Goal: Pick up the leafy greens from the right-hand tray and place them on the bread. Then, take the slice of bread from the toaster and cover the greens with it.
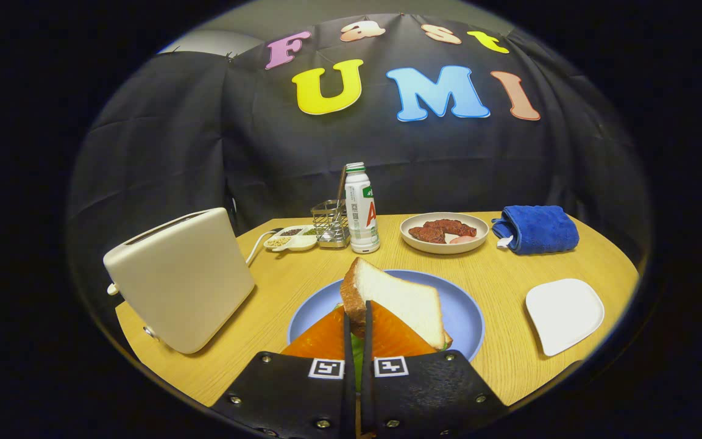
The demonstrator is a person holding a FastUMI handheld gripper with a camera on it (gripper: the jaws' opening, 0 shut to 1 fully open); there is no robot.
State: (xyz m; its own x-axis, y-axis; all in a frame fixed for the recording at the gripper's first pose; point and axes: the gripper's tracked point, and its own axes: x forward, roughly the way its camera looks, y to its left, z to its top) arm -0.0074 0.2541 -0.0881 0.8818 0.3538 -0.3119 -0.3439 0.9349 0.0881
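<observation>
The wooden counter stood before the black cloth wall, a cream toaster to the left. The gripper was pinched narrow on a bread slice tilted over the blue plate, green leaf glimpsed between its fingers; a white tray lay to the right

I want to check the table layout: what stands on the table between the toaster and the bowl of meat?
In the gripper view, a white bottle, a wire holder and a small divided dish stand between the toaster and the bowl of meat.
</observation>
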